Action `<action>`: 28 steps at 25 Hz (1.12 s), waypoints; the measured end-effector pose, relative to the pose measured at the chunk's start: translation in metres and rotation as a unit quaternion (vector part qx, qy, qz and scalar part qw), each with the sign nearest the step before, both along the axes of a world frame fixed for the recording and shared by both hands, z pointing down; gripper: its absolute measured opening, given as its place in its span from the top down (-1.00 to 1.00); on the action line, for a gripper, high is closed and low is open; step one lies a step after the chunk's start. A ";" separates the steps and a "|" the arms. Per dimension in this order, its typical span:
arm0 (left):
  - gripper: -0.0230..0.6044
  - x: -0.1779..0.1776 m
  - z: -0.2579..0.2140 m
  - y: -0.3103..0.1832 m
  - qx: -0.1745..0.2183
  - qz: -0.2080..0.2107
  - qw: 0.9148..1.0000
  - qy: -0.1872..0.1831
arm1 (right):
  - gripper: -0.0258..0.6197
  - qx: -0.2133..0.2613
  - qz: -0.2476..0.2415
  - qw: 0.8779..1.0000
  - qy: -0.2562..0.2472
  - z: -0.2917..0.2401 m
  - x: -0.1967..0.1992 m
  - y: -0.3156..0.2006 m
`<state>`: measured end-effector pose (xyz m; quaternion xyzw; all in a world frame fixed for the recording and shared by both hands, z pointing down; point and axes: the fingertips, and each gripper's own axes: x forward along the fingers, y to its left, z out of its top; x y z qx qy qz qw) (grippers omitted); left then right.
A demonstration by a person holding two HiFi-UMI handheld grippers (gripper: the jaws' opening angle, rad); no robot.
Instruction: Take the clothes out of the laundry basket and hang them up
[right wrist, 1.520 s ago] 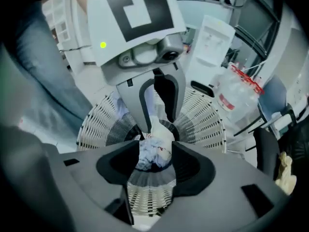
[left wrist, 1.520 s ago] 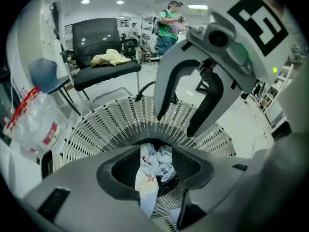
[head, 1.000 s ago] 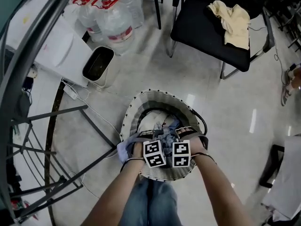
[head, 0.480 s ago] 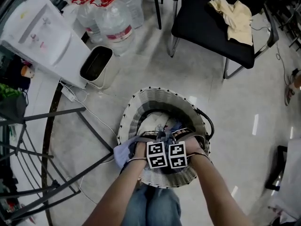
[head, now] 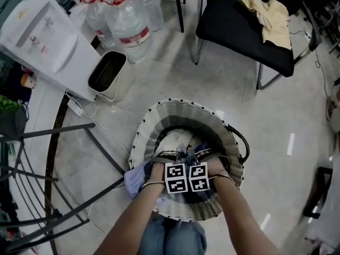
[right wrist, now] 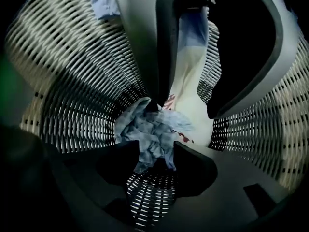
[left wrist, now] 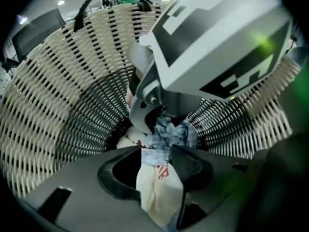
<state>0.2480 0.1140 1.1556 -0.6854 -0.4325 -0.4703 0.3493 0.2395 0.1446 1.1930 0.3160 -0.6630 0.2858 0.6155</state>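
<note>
The woven laundry basket stands on the floor in front of my legs. Inside it lie a cream garment with red print and a crumpled blue one. Both grippers point down into the basket side by side, left gripper and right gripper. In the left gripper view the left gripper is open over the cream garment, with the blue garment beyond. The right gripper is open just above the blue garment. A pale blue cloth hangs over the basket's left rim.
A dark metal rack frame stands at the left, with a cable and power strip on the floor. Behind are a small bin, water bottles, a white dispenser and a black chair holding a yellow cloth.
Both grippers have sunk deeper into the basket, staying side by side. The basket looks larger and nearer in the head view.
</note>
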 end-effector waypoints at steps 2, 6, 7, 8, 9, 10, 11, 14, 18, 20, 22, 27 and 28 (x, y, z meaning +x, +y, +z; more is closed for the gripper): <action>0.26 -0.002 0.006 -0.002 0.001 -0.002 1.000 -0.004 | 0.26 -0.005 -0.005 1.000 0.001 0.012 -0.001 0.001; 0.26 -0.005 0.011 -0.007 0.007 0.006 1.000 -0.006 | 0.26 -0.023 -0.020 1.000 0.009 0.035 -0.001 0.005; 0.26 -0.006 0.011 -0.007 0.006 0.009 1.000 -0.005 | 0.26 -0.029 -0.023 0.999 0.010 0.040 -0.003 0.007; 0.26 -0.007 0.011 -0.006 0.005 0.012 1.000 -0.004 | 0.26 -0.034 -0.023 0.999 0.012 0.045 -0.005 0.009; 0.26 -0.007 0.011 -0.006 0.005 0.015 1.000 -0.003 | 0.26 -0.038 -0.021 0.999 0.013 0.049 -0.007 0.011; 0.26 -0.007 0.012 -0.006 0.005 0.017 1.000 -0.002 | 0.26 -0.040 -0.019 0.999 0.013 0.053 -0.008 0.011; 0.26 -0.007 0.013 -0.006 0.005 0.018 1.000 -0.001 | 0.26 -0.041 -0.018 0.999 0.014 0.057 -0.009 0.011; 0.26 -0.003 0.015 -0.007 0.000 0.012 1.000 0.000 | 0.26 -0.044 -0.013 0.999 0.018 0.063 -0.008 0.010; 0.26 -0.003 0.015 -0.004 0.000 0.021 1.000 0.001 | 0.30 -0.056 -0.009 0.998 0.024 0.076 -0.008 0.015; 0.26 -0.004 0.018 -0.006 0.003 0.023 1.000 -0.001 | 0.54 -0.063 -0.017 0.998 0.026 0.082 -0.010 0.018; 0.26 -0.007 0.021 -0.010 0.007 0.022 1.000 -0.004 | 0.74 -0.061 -0.031 0.997 0.028 0.081 -0.011 0.018; 0.26 -0.014 0.019 -0.011 0.017 0.032 0.999 -0.011 | 0.80 -0.047 -0.029 0.998 0.014 0.064 -0.011 0.013; 0.26 -0.014 0.016 -0.011 0.020 0.036 0.999 -0.010 | 0.81 -0.043 -0.027 0.999 0.013 0.059 -0.010 0.011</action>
